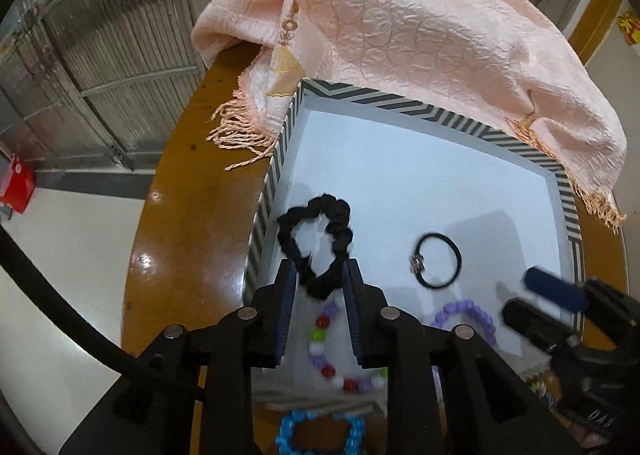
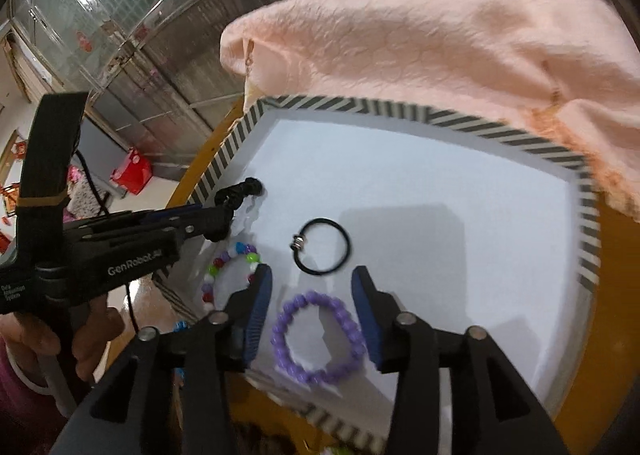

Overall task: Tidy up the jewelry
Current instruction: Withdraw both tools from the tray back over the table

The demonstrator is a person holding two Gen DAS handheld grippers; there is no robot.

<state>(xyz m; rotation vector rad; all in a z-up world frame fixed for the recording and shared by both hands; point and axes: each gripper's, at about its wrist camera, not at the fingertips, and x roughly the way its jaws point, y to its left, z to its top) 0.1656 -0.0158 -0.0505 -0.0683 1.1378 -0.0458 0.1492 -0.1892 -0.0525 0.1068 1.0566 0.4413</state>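
Note:
A shallow white box with a black-and-white striped rim [image 1: 400, 103] [image 2: 360, 103] sits on a round wooden table. My left gripper [image 1: 320, 267] [image 2: 224, 215] is open, its tips on either side of a black scrunchie [image 1: 316, 211] [image 2: 250, 187] that rests in the box's left corner. My right gripper [image 2: 312, 271] [image 1: 517, 293] hangs open over a purple bead bracelet [image 2: 280, 343] [image 1: 472, 309] lying flat on the box floor between its fingers. A thin black hair tie with a metal bead [image 1: 458, 255] [image 2: 298, 243] lies mid-box. A multicoloured bead bracelet [image 1: 318, 334] [image 2: 250, 255] lies near the left wall.
A pink fringed shawl [image 1: 400, 23] [image 2: 440, 35] is heaped behind the box and drapes over its far rim. A blue bead bracelet [image 1: 288, 423] lies outside the box by its near edge. The table edge [image 1: 140, 255] drops to the floor on the left. A hand [image 2: 92, 327] holds the left gripper.

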